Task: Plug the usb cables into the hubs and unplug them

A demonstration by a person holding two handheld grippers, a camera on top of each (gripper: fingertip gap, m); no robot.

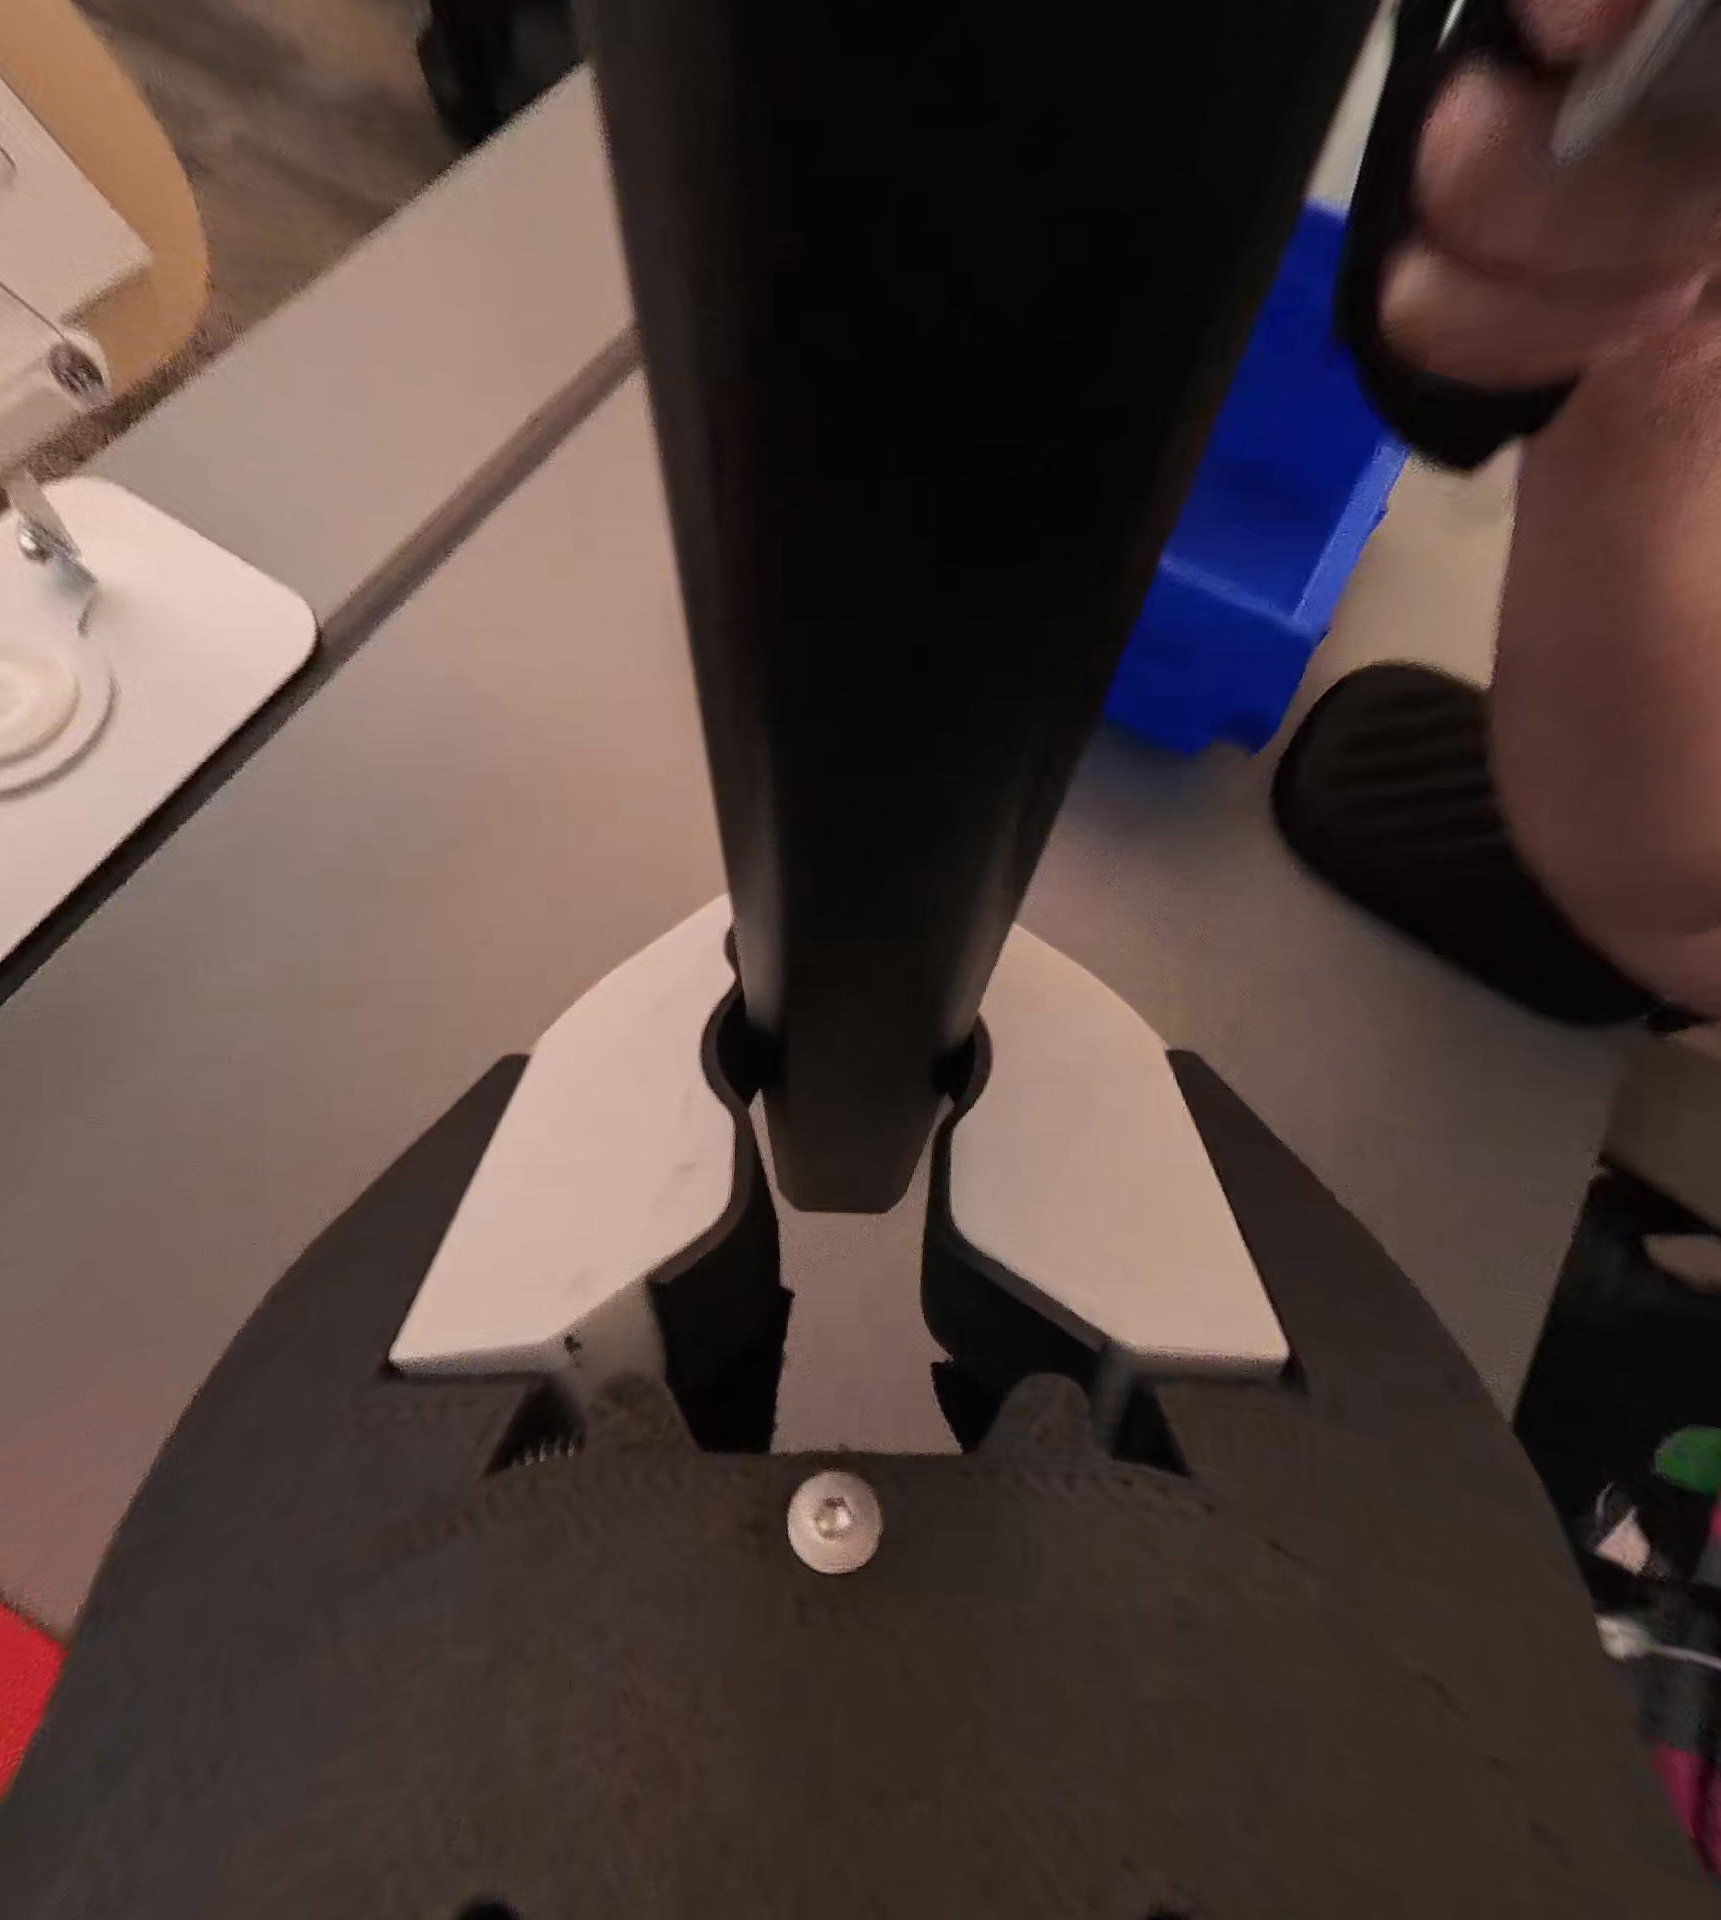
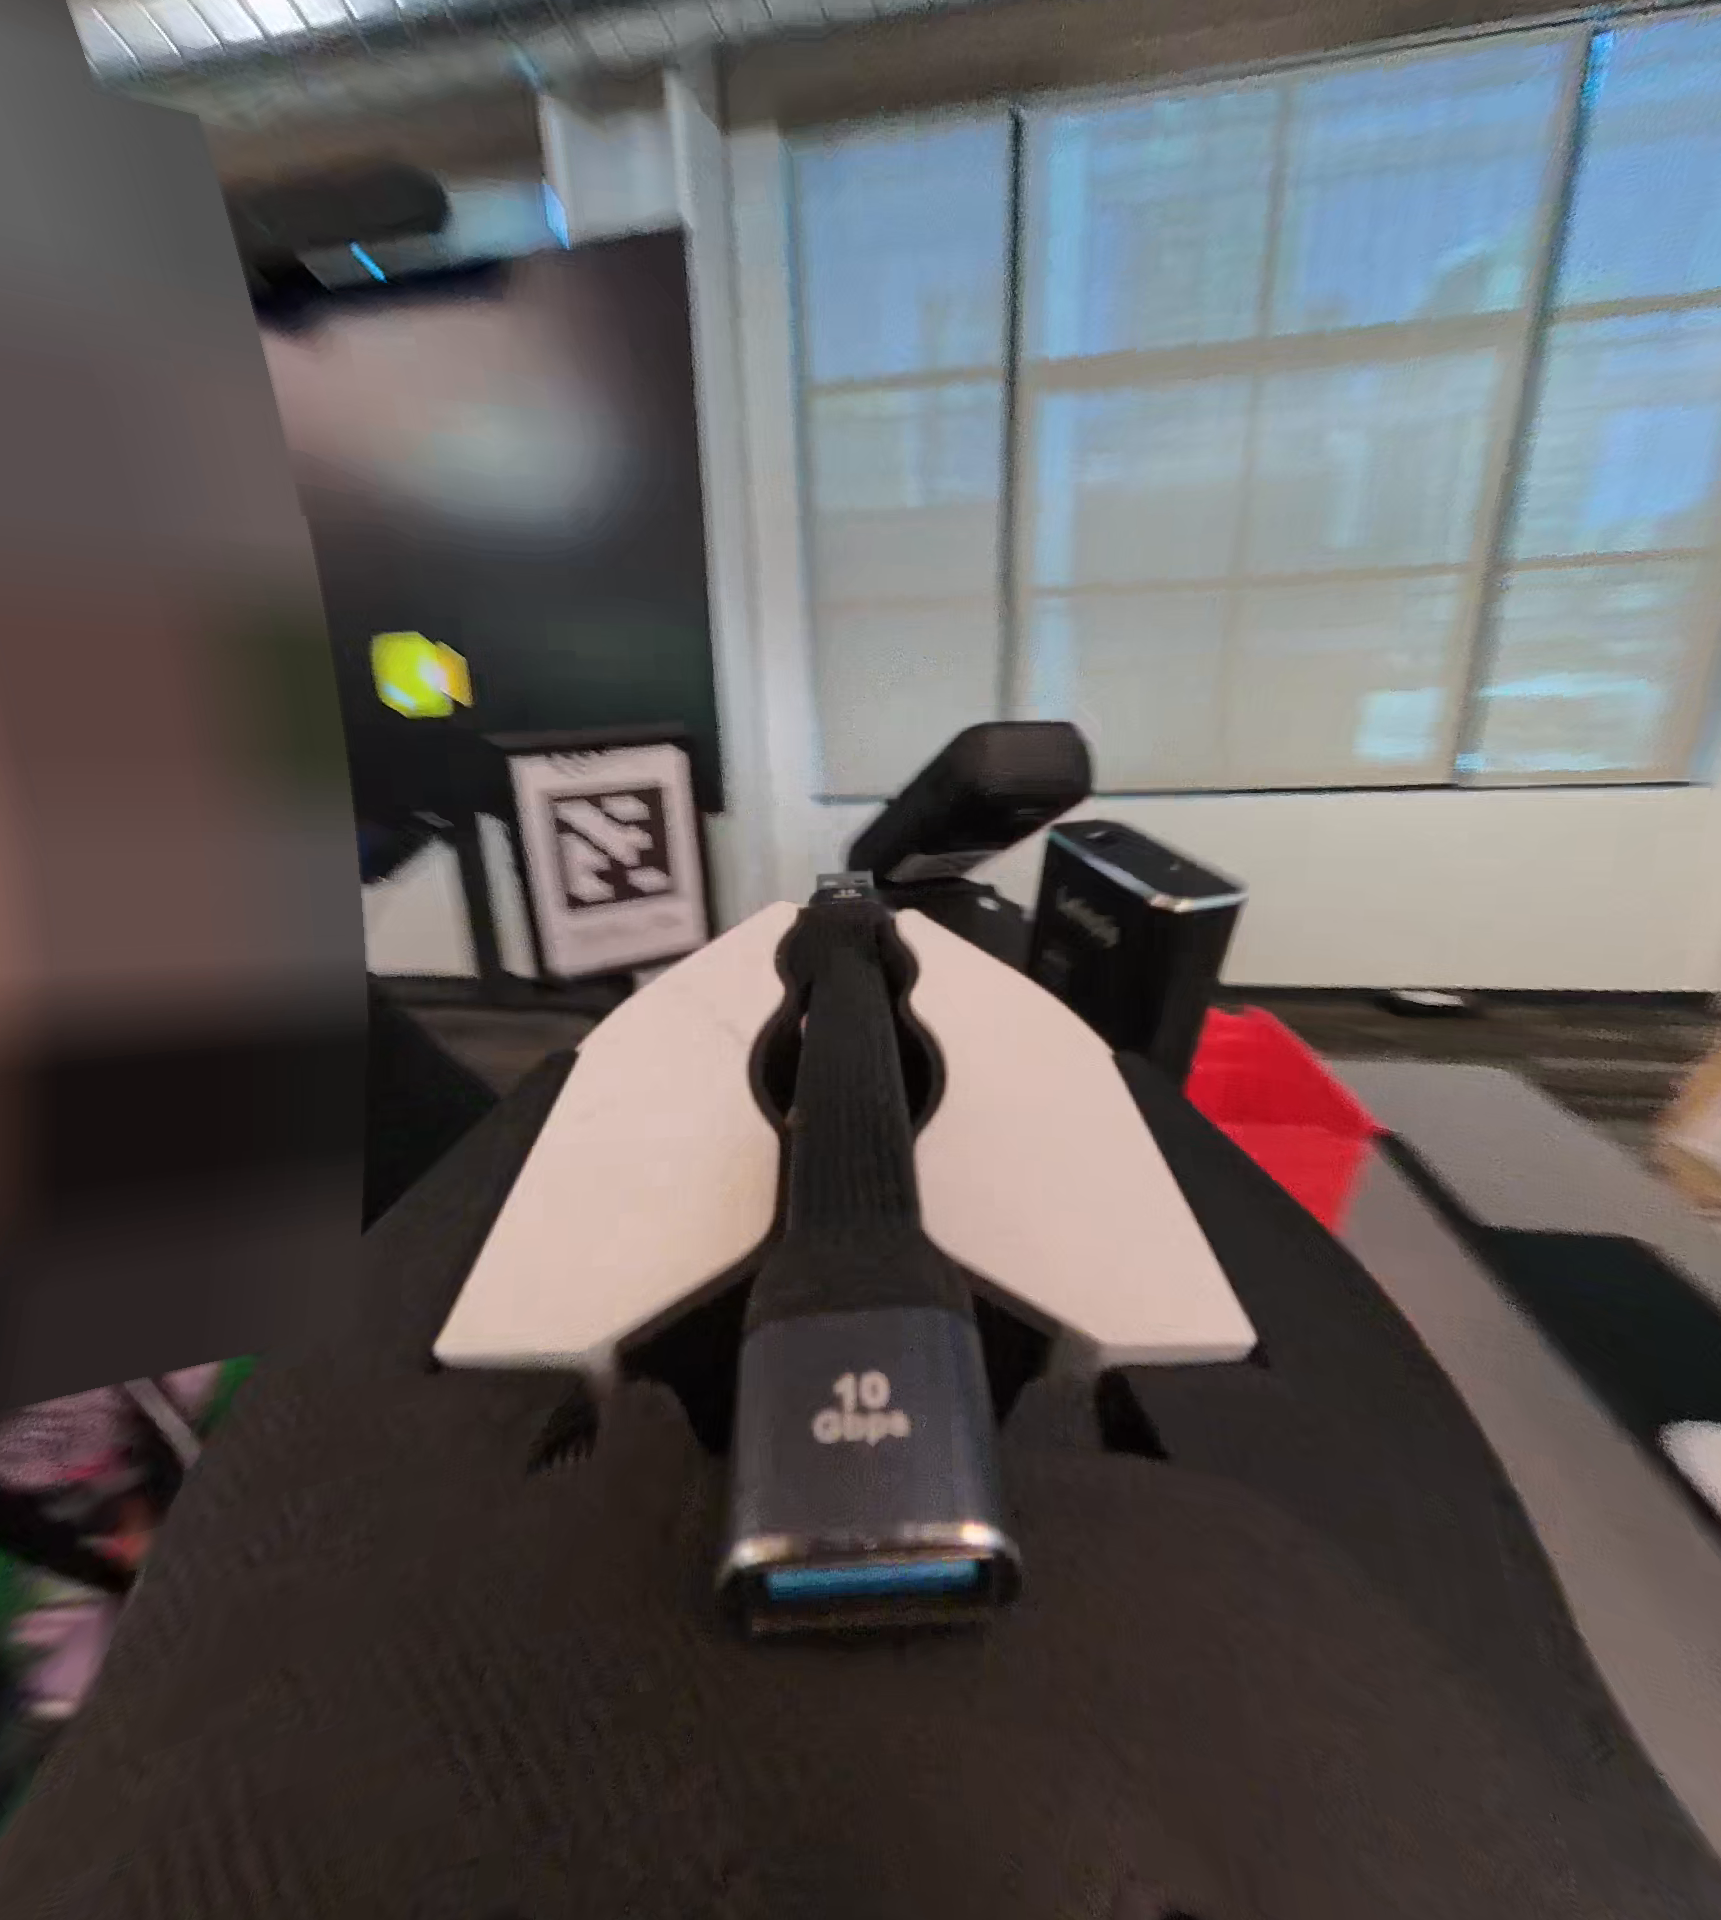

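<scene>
My left tool [image 1: 851, 1049] clamped round a smooth tapered black hub [image 1: 939, 520] above the grey tabletop [image 1: 399, 831], my right tool [image 2: 840, 935] pinching a braided black usb cable [image 2: 851, 1122], metal-shelled socket end nearest the camera, blue bin [image 1: 1251, 582] beyond.

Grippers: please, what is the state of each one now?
Left gripper: shut on a black hub.
Right gripper: shut on a black USB cable.
</scene>
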